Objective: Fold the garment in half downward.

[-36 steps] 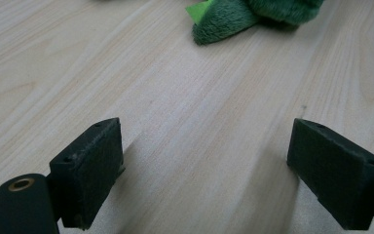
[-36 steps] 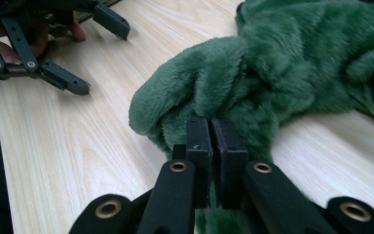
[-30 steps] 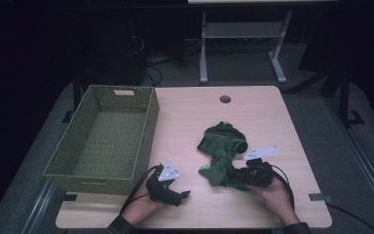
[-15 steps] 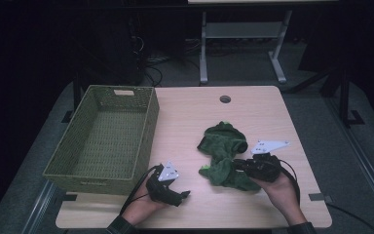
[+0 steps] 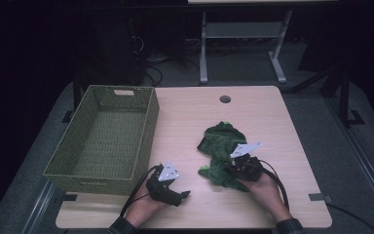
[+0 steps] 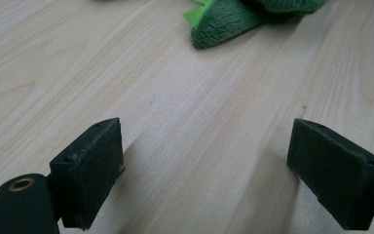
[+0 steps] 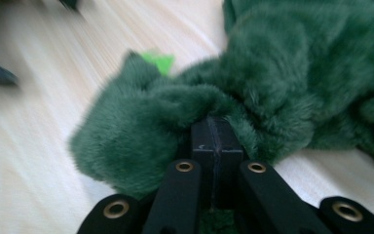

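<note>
Desk point(image 5: 272, 112): woven basket point(image 5: 102, 136) at left edge, empty. Green plush cloth point(image 5: 221, 146) lies crumpled right of centre toward the near edge; soft, light, best pinched at a fold. Right gripper point(image 7: 213, 141) clenched on its near fold. Left gripper point(image 6: 214, 170) released, over bare desk.

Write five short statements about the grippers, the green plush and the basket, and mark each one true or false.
1. The right gripper is shut on the green plush. True; its jaws meet with fur bunched around them.
2. The left gripper holds the plush. False; its jaws stand wide apart over bare table, the plush lying apart beyond them.
3. The wicker basket holds the plush. False; the plush lies on the table to the basket's right.
4. The basket stands on the table's left side. True.
5. The plush is red. False; it is dark green with a bright green patch.
</note>
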Motion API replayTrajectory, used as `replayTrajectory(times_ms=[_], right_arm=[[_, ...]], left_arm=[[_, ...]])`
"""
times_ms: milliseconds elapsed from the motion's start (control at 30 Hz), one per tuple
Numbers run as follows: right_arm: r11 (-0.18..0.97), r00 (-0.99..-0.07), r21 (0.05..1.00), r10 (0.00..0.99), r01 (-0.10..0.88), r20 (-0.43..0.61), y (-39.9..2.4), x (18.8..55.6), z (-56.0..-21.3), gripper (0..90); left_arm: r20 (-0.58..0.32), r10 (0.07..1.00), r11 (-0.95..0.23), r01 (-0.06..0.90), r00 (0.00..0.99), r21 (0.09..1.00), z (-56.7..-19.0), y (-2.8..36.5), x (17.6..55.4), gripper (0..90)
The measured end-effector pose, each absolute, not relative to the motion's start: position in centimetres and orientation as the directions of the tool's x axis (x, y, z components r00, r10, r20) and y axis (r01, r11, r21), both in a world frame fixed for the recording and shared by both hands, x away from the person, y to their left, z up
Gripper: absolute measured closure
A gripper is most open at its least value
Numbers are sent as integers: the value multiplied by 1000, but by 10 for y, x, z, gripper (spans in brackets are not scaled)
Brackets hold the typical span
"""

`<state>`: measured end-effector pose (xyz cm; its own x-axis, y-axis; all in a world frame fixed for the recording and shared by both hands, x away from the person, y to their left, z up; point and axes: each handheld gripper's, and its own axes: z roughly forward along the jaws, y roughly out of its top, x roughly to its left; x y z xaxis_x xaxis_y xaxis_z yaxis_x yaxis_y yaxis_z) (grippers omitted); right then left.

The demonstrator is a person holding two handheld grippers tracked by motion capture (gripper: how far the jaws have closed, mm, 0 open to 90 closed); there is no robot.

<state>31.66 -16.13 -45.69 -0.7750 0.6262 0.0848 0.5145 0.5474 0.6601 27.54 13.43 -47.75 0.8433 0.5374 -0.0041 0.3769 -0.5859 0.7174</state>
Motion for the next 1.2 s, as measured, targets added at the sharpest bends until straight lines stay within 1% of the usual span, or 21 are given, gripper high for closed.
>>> replayTrajectory(times_ms=[67, 133, 233, 400, 500, 600, 733, 800, 967, 1200], right_arm=[[552, -766, 641, 637, 534, 90, -159, 319, -463, 900], [531, -759, 646, 640, 549, 119, -161, 321, -465, 900], [525, -752, 650, 650, 550, 112, -160, 318, -464, 897], [467, -744, 709, 656, 529, 123, -172, 314, -445, 781], [424, -735, 751, 668, 507, 119, -183, 310, -435, 729], [404, -719, 765, 686, 501, 109, -194, 305, -429, 685], [407, -703, 759, 705, 508, 93, -213, 298, -427, 655], [377, -690, 768, 714, 518, 115, -224, 295, -428, 628], [359, -664, 764, 738, 536, 119, -248, 284, -432, 612], [346, -646, 752, 752, 561, 136, -270, 274, -442, 610]], left_arm=[[-4, 542, -584, 380, 840, 717, -477, 134, 275, 124], [-3, 544, -585, 382, 839, 716, -477, 133, 275, 123], [-3, 548, -583, 384, 837, 716, -477, 133, 275, 123], [0, 547, -585, 382, 837, 716, -477, 133, 275, 123], [-3, 548, -583, 384, 837, 716, -477, 133, 275, 124], [-2, 549, -582, 384, 836, 717, -477, 133, 275, 123], [-3, 551, -579, 385, 835, 718, -478, 133, 275, 124], [-3, 551, -580, 385, 835, 718, -478, 133, 275, 124], [-2, 549, -582, 384, 836, 717, -477, 133, 275, 124], [-5, 539, -584, 379, 842, 718, -478, 133, 276, 123]])
